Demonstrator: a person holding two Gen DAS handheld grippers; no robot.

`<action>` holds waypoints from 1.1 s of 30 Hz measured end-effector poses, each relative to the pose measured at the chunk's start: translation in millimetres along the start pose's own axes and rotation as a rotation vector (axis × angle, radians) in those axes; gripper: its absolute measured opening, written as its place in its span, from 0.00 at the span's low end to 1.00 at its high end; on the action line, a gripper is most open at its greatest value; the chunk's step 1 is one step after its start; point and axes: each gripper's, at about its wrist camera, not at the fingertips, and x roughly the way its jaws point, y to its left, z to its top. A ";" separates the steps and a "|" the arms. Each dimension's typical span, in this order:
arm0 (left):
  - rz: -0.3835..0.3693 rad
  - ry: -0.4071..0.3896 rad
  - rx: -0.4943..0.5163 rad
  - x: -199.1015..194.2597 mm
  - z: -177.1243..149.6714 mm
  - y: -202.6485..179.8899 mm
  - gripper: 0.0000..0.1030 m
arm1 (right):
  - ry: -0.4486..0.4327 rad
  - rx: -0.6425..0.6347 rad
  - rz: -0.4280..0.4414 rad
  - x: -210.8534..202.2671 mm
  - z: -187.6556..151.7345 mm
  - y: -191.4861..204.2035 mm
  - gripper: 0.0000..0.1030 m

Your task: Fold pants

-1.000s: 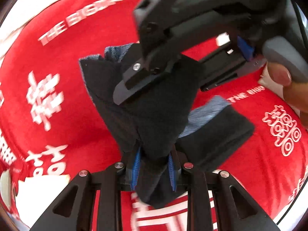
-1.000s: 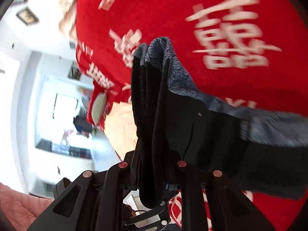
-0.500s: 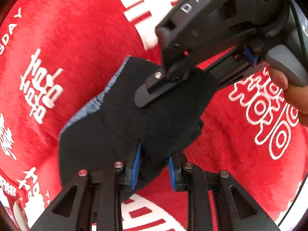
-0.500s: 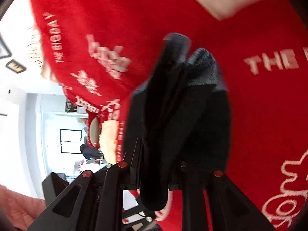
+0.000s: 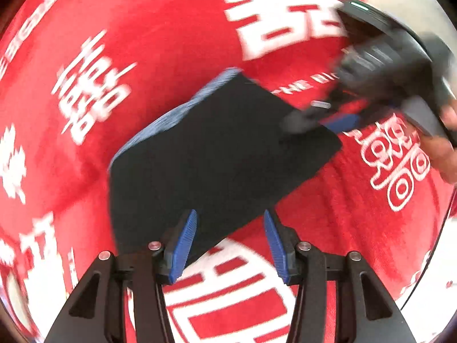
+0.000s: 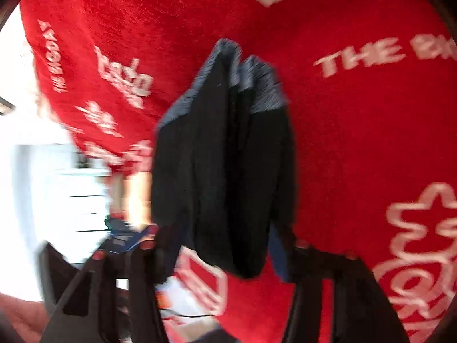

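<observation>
1. Left wrist view: you are looking down on the folded pants (image 5: 217, 154), which are lying flat on the red cloth (image 5: 160, 28) as a dark, roughly rectangular bundle.
2. The long axis of the bundle is running diagonally, from the lower left near your own fingers to the upper right toward the other tool. A blue-grey band (image 5: 182, 105) is showing along its upper-left long edge.
3. Your left gripper (image 5: 230, 240) is standing spread, with both blue pads (image 5: 184, 243) clear of the fabric. The near corner of the pants is lying below and between them, and nothing is being grasped.
4. The right gripper (image 5: 322, 117) is appearing at the upper right, blurred, with its tip at the far right corner of the pants. You cannot tell from this view whether it is pinching that corner.
5. Right wrist view: the picture is blurring heavily. The pants (image 6: 228, 165) are filling the centre as a stack of several layers seen edge-on, with the stack running away from the camera and the blue-grey band (image 6: 257, 85) at the far end.
6. The near end of the stack is sitting between the fingers of the right gripper (image 6: 225, 257). The fingers are standing apart; whether they are gripping or loosened, you cannot tell.
7. The red cloth (image 6: 357, 143), printed with white lettering, is lying beneath everything.
</observation>
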 end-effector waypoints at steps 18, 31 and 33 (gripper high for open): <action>-0.006 0.230 -0.505 79.4 -36.6 123.8 0.84 | -0.008 -0.269 -0.451 17.7 -23.0 75.4 0.27; 0.028 0.218 -0.542 65.5 -38.1 120.7 0.84 | 0.035 -0.235 -0.504 35.5 -23.8 61.3 0.48; 0.033 0.217 -0.540 62.3 -38.5 120.2 0.84 | 0.031 -0.221 -0.490 33.2 -26.1 58.4 0.48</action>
